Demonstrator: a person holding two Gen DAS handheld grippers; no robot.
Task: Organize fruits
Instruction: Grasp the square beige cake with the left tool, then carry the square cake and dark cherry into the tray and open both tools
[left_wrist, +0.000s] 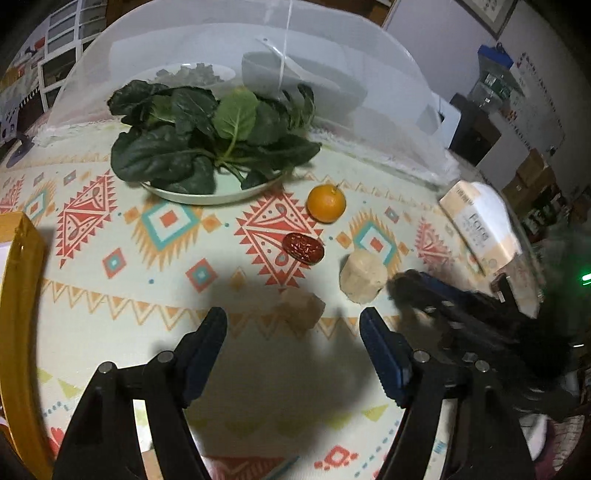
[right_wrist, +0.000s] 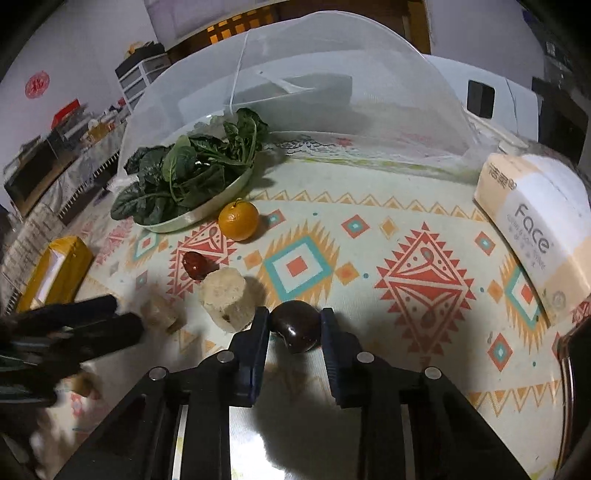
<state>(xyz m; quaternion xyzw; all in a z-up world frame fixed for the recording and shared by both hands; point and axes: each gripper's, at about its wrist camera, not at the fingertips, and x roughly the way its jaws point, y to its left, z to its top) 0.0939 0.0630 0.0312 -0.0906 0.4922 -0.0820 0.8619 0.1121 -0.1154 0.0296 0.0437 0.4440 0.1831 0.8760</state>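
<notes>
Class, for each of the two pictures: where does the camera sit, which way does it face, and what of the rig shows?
Left wrist: on the open left gripper, facing the plate of greens; the right gripper enters at right.
Right wrist: on the right gripper, jaws around a dark fruit; the left gripper enters at left.
Shared: orange, red date.

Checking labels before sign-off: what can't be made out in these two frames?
- Right gripper, left wrist view: blurred and dark; its load can't be seen.
- Dark fruit, right wrist view: between the fingers; type unclear, dim.
- Dishes under the mesh cover, both views: veiled by netting; contents unreadable.
- Yellow box, left wrist view: cut by the frame edge.
- Left gripper, right wrist view: motion-blurred.
</notes>
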